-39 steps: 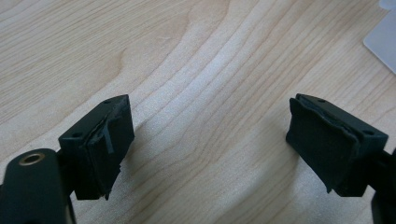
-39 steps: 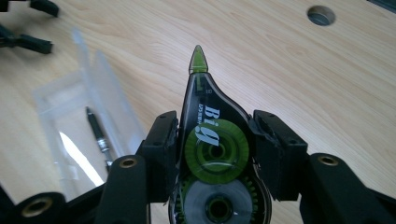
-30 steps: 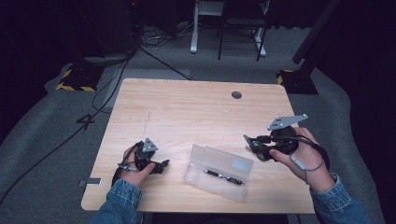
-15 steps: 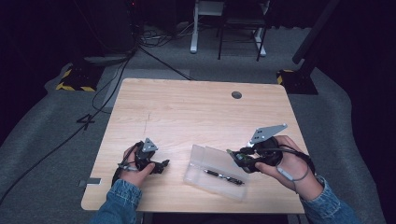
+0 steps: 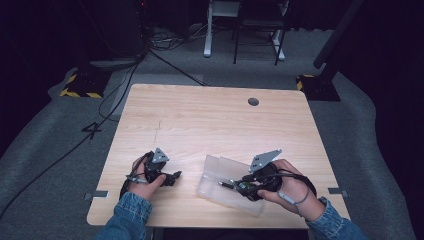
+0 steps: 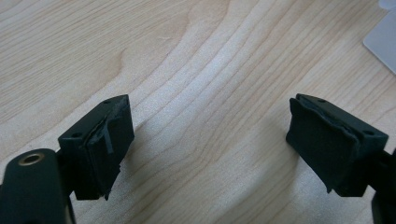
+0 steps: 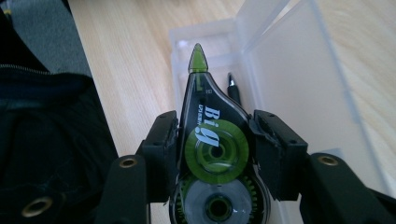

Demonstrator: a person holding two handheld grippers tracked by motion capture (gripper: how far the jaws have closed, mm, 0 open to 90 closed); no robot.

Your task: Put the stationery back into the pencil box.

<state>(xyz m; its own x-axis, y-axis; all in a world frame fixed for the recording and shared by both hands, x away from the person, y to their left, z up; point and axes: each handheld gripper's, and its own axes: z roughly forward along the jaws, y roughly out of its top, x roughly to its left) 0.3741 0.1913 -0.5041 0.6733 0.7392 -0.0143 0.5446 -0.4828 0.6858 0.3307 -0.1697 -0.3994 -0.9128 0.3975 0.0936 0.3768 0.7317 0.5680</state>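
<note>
Both pads of the right gripper (image 7: pixel 212 154) pinch a correction tape roller (image 7: pixel 212 140) over the open plastic case (image 7: pixel 299 70), while the left gripper (image 6: pixel 210 149) rests spread apart on the table (image 6: pixel 187 56).

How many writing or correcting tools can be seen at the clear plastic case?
2. A correction tape dispenser is clamped in the right gripper above the open case; a black pen lies inside. Others may be hidden under the dispenser.

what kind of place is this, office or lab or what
Most likely a lab or studio set up for recording, not an ordinary office. A bare wooden table stands on grey carpet with black cables trailing across it, hazard-striped stand bases sit at the sides, and the surroundings are dark.
</note>
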